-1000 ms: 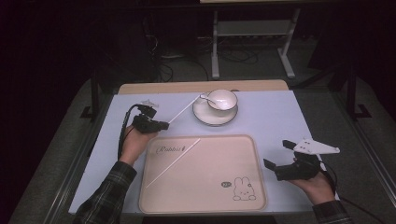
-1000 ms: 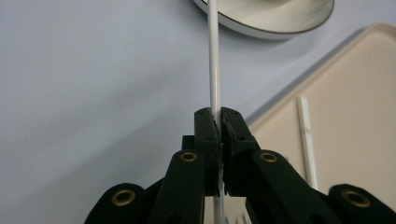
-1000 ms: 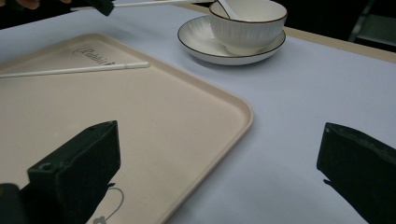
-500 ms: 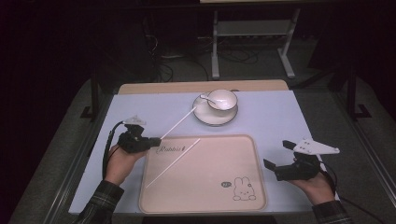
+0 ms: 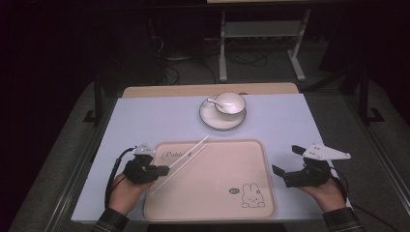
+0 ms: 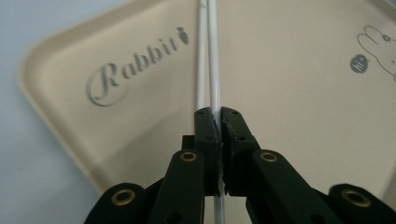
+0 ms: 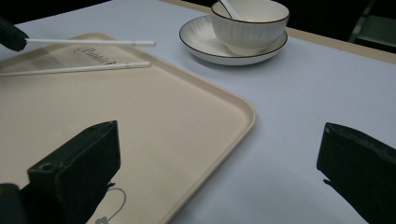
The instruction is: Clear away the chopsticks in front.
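My left gripper (image 5: 163,170) hovers at the left edge of the beige rabbit tray (image 5: 241,159), shut on one white chopstick (image 5: 189,153) that points up-right over the tray. In the left gripper view the jaws (image 6: 219,115) pinch that chopstick (image 6: 214,70); a second chopstick (image 6: 201,70) lies on the tray just beside it. The second chopstick (image 5: 176,170) lies diagonally on the tray. My right gripper (image 5: 285,175) rests open, with nothing between its jaws, at the tray's right edge (image 7: 219,135). The right gripper view has the held chopstick (image 7: 88,42) above the lying one (image 7: 74,69).
A white bowl (image 5: 230,103) with a spoon (image 5: 212,101) in it stands on a saucer (image 5: 212,121) beyond the tray. The bowl (image 7: 250,23) is also ahead of the right gripper. The pale blue table mat (image 5: 145,121) surrounds the tray.
The left gripper has drawn back toward the near left with the chopstick, whose far tip has left the saucer's rim and now hangs over the tray. The right gripper has stayed put.
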`<state>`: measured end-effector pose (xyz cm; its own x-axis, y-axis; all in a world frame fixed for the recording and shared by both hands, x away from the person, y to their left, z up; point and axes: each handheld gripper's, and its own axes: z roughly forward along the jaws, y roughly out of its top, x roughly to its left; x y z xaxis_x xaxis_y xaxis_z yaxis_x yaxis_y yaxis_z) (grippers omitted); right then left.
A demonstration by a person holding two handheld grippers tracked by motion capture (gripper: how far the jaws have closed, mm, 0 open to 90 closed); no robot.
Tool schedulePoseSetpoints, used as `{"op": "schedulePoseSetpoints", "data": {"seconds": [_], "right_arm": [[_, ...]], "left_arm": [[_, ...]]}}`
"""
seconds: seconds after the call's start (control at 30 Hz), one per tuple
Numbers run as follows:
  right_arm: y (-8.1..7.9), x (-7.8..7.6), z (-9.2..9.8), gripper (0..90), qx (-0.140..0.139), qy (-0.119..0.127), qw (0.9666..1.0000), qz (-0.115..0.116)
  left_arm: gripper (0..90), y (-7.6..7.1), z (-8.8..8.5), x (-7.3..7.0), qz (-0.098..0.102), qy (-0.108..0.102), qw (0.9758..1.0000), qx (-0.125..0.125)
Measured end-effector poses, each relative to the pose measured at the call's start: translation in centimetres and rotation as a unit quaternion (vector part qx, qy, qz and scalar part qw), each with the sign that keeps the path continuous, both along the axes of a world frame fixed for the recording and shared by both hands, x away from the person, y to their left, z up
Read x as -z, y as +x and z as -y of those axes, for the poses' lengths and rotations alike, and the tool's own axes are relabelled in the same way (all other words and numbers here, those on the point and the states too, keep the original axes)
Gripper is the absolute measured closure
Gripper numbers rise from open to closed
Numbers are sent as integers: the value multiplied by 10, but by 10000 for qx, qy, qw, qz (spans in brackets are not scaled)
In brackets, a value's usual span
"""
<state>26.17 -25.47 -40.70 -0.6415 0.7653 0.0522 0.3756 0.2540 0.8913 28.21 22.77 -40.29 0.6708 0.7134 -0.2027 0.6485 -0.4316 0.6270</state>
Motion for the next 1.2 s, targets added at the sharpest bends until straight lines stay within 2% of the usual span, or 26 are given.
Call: {"op": "schedulePoseSetpoints", "data": {"seconds": [0.13,0.27,0.43,0.6,0.8,0.97,1.07,1.2], "right_arm": [[0,0,1,0,12,11,10000,-7],[0,0,1,0,10,3,10000,-10],[0,0,1,0,2,3,10000,-8],[0,0,1,0,-1,0,10000,-14],[0,0,1,0,0,-4,10000,-11],[0,0,1,0,1,0,10000,-10],[1,1,1,0,2,-12,10000,-16],[1,0,0,0,-14,-23,10000,-3]], "left_arm": [[861,-1,6,7,-84,137,9998,71],[861,-1,4,8,-111,146,9998,27],[859,0,7,13,-177,260,9995,62],[852,1,7,17,-276,284,9992,90],[829,1,6,18,-292,291,9990,155],[829,2,7,14,-192,202,9995,149],[888,4,11,10,-98,136,9996,248],[897,14,20,6,35,100,9991,402]]}}
